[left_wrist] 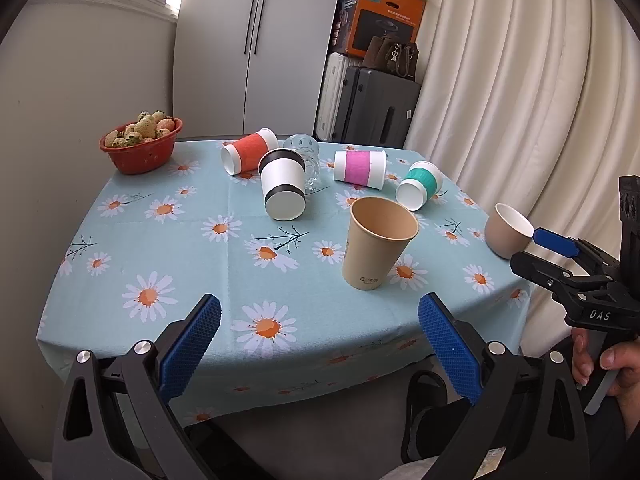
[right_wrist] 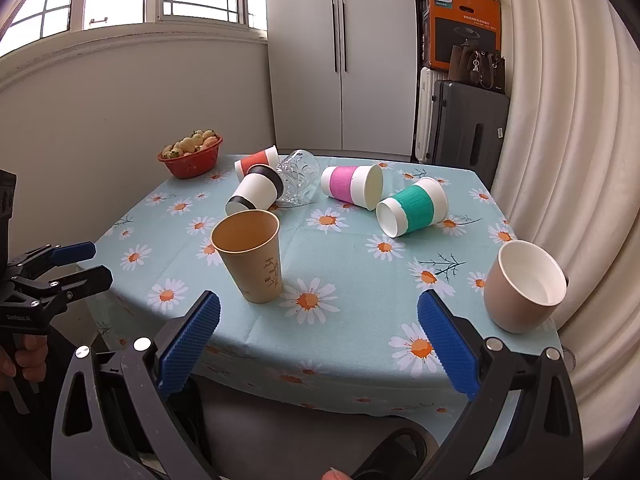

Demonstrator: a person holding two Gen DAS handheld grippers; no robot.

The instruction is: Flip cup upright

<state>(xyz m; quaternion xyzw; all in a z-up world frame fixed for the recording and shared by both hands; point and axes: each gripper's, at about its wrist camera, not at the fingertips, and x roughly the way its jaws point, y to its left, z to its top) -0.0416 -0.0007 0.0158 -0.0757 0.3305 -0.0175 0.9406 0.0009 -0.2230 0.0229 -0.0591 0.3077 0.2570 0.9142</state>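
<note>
A tan paper cup (left_wrist: 378,242) (right_wrist: 250,256) stands upright near the table's front. A beige mug (left_wrist: 506,234) (right_wrist: 522,286) stands tilted at the front right corner. Lying on their sides at the back are a black-banded white cup (left_wrist: 282,186) (right_wrist: 256,192), an orange-sleeved cup (left_wrist: 248,152) (right_wrist: 256,162), a pink-sleeved cup (left_wrist: 360,169) (right_wrist: 352,186), a teal-sleeved cup (left_wrist: 418,185) (right_wrist: 412,208) and a clear glass (left_wrist: 306,160) (right_wrist: 298,176). My left gripper (left_wrist: 318,344) (right_wrist: 90,262) is open and empty before the front edge. My right gripper (right_wrist: 318,342) (left_wrist: 532,248) is open and empty, near the mug.
A red bowl of strawberries (left_wrist: 140,146) (right_wrist: 192,156) sits at the back left corner of the flowered tablecloth (left_wrist: 200,264) (right_wrist: 360,280). Curtains (right_wrist: 568,140) hang close on the right. Suitcases (left_wrist: 368,108) and boxes stand behind the table, beside a white cabinet (right_wrist: 340,56).
</note>
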